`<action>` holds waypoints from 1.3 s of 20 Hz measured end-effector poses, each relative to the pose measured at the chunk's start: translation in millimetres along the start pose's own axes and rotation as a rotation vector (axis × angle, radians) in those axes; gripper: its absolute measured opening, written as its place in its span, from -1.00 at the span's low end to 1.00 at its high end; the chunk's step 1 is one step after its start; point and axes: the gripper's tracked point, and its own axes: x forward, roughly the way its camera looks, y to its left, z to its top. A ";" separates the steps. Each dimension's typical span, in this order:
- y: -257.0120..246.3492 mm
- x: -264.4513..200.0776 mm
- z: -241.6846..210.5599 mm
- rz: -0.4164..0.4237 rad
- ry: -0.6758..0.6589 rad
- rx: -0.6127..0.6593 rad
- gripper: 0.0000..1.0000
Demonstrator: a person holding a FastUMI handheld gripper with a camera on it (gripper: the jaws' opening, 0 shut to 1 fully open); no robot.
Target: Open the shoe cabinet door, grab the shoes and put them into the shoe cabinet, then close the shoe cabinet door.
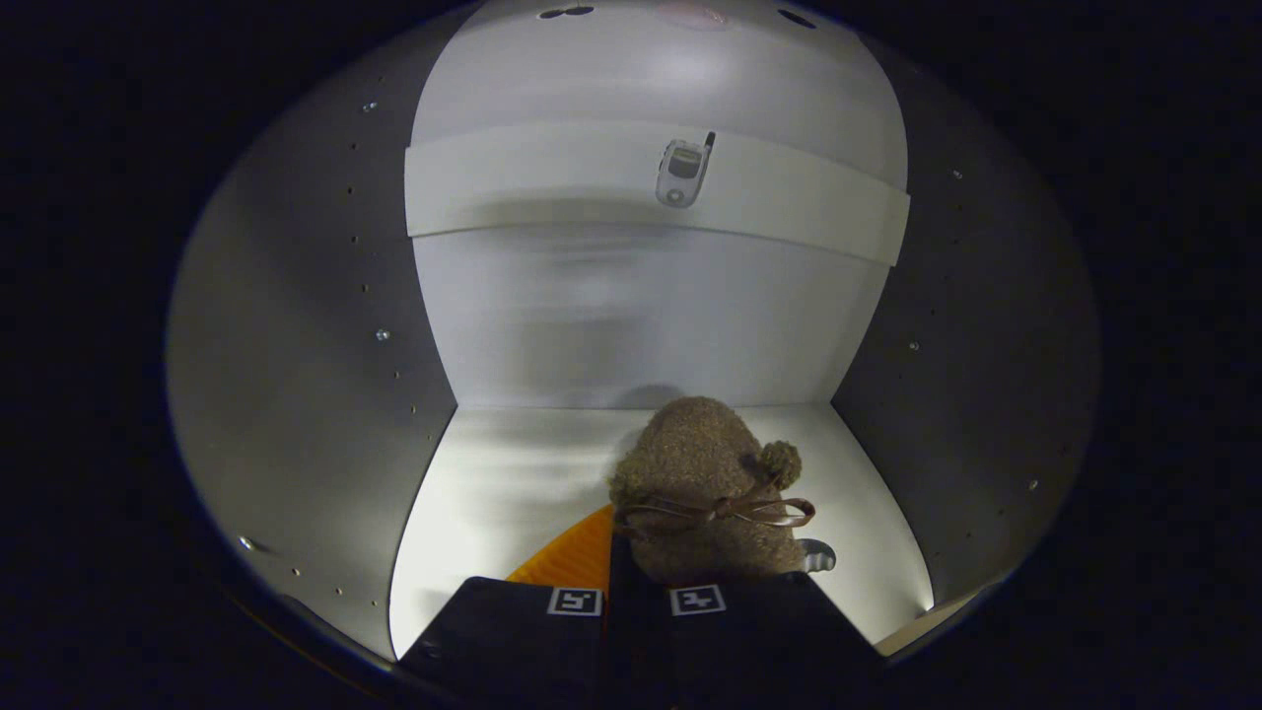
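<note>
inside the open shoe cabinet, a fuzzy brown shoe with a pompom and a thin ribbon bow hangs just above the pale cabinet floor, lower centre of the frame. the gripper reaches in from the bottom of the frame, its two fingers drawn close together with only a narrow dark slit between them, pinched on the near end of the shoe; the orange sole shows just left of the fingers. the door stage looks done, since the view sits between the two grey side walls, and the shoe is well inside but, by the look of it, not yet set down or let go. left to do, on this reading: release the shoe, back out, and close the door. whether another shoe waits outside cannot be told. a white shelf crosses the upper half of the frame, with a small flip phone lying on it. the gripper points level and straight toward the back wall, slightly right of the cabinet's middle.
</note>
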 end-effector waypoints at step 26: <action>-16.5 -138.0 31.3 0.106 -0.234 0.005 0.97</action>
